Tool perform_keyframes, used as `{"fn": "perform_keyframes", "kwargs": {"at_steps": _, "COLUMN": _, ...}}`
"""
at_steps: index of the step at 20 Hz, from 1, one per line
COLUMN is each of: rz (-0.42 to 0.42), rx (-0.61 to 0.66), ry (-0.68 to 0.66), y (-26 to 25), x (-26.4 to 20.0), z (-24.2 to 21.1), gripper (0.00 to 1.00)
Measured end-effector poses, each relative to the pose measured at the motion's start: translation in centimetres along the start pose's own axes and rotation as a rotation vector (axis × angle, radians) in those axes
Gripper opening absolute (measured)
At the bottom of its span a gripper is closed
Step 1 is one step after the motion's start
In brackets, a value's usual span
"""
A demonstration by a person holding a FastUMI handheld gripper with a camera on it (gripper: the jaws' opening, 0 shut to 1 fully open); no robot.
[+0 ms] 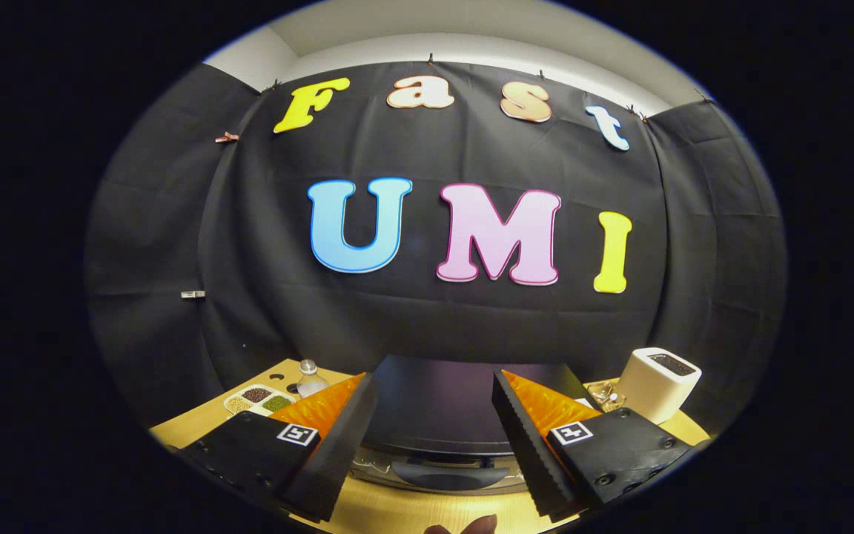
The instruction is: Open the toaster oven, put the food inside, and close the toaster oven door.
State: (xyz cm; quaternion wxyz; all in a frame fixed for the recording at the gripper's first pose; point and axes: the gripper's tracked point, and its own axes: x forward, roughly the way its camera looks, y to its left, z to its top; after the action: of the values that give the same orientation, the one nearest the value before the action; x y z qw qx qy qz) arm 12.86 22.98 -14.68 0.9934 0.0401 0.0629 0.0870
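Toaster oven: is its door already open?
No. The toaster oven door looks shut, handle up front between the open, empty fingers.

A light wooden table (397,512) carries everything. The dark toaster oven (442,404) stands on it at the middle, just ahead of the fingers, its handle (448,475) facing them. To the oven's left lie a compartment tray (258,400) holding grains of differing colours and, just beside the tray, a small clear bottle (310,378) with a pale cap. To the oven's right stands a white box-shaped container (657,382) with a dark top opening; a small clear item (605,394), too small to identify, sits beside it.
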Motion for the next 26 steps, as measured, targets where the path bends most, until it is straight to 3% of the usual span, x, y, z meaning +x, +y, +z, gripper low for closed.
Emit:
{"fn": "perform_keyframes", "kwargs": {"at_steps": 13, "rz": -0.126, "rx": 0.038, "ry": 0.223, "y": -3.3, "x": 0.5, "z": -10.2, "gripper": 0.98}}
{"fn": "perform_keyframes", "kwargs": {"at_steps": 18, "rz": -0.15, "rx": 0.069, "ry": 0.22, "y": -3.4, "x": 0.0, "z": -10.8, "gripper": 0.98}}
{"fn": "perform_keyframes", "kwargs": {"at_steps": 26, "rz": -0.127, "rx": 0.071, "ry": 0.273, "y": -2.7, "x": -5.0, "z": -13.0, "gripper": 0.98}}
